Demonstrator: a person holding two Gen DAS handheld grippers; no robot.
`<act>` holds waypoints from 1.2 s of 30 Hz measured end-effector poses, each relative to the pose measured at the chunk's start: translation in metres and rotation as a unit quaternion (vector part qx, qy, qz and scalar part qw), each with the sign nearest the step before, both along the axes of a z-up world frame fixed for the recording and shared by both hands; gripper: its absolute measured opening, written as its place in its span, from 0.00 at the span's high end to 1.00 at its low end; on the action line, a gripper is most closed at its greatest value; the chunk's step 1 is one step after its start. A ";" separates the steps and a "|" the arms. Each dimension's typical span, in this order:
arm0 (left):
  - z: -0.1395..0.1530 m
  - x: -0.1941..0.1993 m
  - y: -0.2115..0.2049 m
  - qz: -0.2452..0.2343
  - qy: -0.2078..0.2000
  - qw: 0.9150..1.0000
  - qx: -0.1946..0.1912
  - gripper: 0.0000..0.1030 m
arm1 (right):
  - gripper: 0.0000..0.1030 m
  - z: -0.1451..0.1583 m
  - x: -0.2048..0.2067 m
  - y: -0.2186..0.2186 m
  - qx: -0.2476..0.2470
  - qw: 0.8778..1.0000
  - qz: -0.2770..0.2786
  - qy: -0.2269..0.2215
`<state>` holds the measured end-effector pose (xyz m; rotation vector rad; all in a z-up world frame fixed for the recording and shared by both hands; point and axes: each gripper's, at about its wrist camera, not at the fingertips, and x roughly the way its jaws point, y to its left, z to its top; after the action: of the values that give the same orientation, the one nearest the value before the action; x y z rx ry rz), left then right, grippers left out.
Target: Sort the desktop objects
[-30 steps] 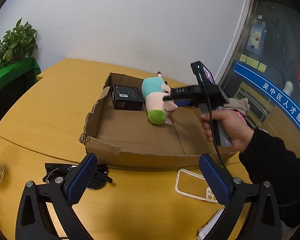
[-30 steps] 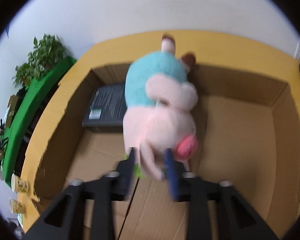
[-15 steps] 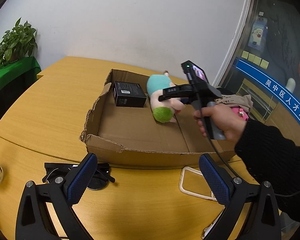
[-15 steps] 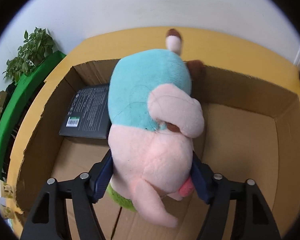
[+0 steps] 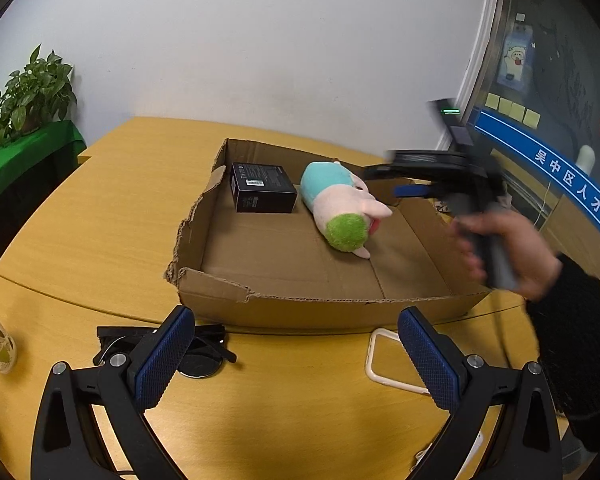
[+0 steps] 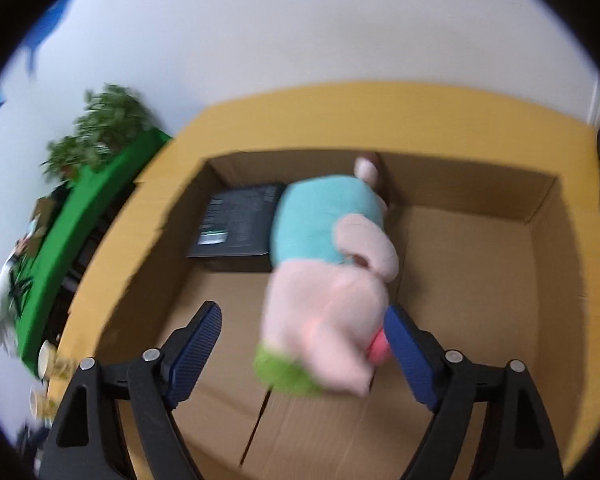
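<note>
The left gripper (image 5: 296, 360) hangs low and tilted downward, its blue-padded fingers (image 5: 162, 360) spread wide with nothing between them. To its right, a hand (image 5: 504, 248) in a dark sleeve grips the handle of the right gripper (image 6: 300, 354), blurred with motion; its jaws are opening, and neither pad presses on anything.

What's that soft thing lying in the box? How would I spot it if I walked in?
Look for the yellow table and the low cardboard box on it. Inside lie two things side by side: a black carton and the plush toy. The toy is the soft one, on its side, with a teal top, pale pink body and fuzzy green end.
</note>
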<state>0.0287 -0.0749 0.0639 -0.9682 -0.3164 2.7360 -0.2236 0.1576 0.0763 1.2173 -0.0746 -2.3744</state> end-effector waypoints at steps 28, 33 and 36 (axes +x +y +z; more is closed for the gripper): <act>-0.090 -0.058 0.135 -0.150 -0.158 0.975 -0.034 0.31 | 0.35 -0.117 0.221 0.100 0.046 0.994 -0.086 -0.046; -0.104 -0.057 0.149 -0.160 -0.177 0.970 -0.055 0.55 | 0.64 -0.120 0.222 0.100 0.077 0.993 -0.082 -0.026; -0.106 -0.056 0.151 -0.156 -0.174 0.970 -0.063 0.76 | 0.80 -0.122 0.222 0.105 0.090 0.992 -0.090 -0.018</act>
<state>-0.0269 0.0760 -0.0419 -1.4037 -0.0368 2.3191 -0.0016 0.2622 -0.0452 1.3893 0.0190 -2.5612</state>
